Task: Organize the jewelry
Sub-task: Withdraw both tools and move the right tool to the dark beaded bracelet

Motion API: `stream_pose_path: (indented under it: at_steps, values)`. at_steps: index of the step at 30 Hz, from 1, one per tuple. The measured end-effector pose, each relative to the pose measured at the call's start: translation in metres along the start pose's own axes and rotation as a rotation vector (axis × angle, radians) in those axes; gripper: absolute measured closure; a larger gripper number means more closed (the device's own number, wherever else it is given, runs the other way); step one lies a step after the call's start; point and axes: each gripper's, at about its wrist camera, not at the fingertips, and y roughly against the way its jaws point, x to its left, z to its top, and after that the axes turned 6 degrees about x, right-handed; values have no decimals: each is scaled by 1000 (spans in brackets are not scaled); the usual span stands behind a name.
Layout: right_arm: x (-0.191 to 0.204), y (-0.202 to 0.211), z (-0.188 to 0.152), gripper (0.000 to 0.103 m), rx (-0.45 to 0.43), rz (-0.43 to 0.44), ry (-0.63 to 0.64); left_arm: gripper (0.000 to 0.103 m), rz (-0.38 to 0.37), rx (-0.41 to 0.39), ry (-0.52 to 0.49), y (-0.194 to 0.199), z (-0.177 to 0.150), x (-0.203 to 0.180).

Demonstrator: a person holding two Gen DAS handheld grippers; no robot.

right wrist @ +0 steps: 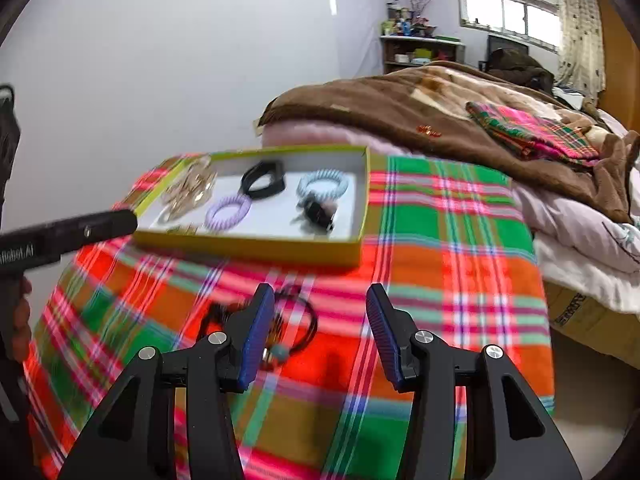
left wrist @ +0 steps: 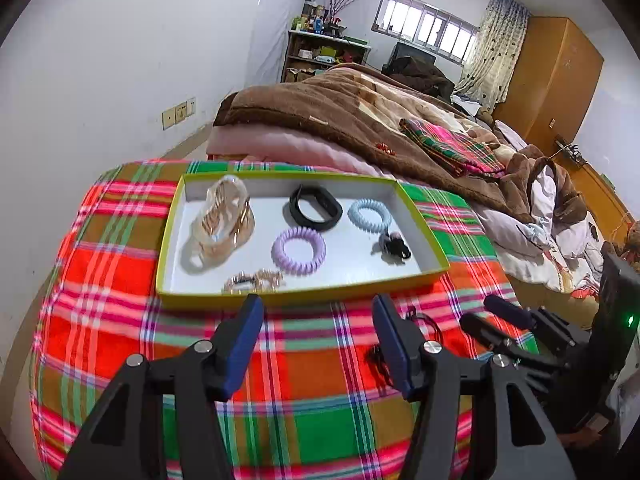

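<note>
A yellow-rimmed tray [left wrist: 280, 298] [right wrist: 256, 245] sits on the plaid cloth. In it lie gold bangles [left wrist: 224, 224], a black band [left wrist: 316, 208], a light blue coil tie [left wrist: 369, 216], a purple coil tie [left wrist: 299, 251] [right wrist: 228, 211], a black clip [left wrist: 394, 248] [right wrist: 318, 212] and gold earrings [left wrist: 254, 280]. My left gripper [left wrist: 318, 304] stands open just before the tray's near rim, nothing between its fingers. My right gripper [right wrist: 320, 294] is open above the cloth; dark cord bracelets [right wrist: 296, 320] lie partly behind its left finger. The same bracelets [left wrist: 424, 320] show beside my left gripper's right finger.
A bed with a brown blanket [left wrist: 340, 108] and a folded plaid cloth [left wrist: 452, 148] lies behind the table. A wooden wardrobe [left wrist: 560, 80] stands at the back right. A hand [right wrist: 20, 320] holds the left gripper's handle at the left edge of the right wrist view.
</note>
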Motion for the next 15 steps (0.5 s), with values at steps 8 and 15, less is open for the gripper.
stream_pose_path:
  at_steps: [8, 15]
  values:
    - [13, -9, -17, 54, 42, 49, 69, 44, 1, 28, 18, 1, -22, 2]
    - [29, -22, -13, 54, 66, 72, 165, 44, 13, 52, 42, 0, -36, 10]
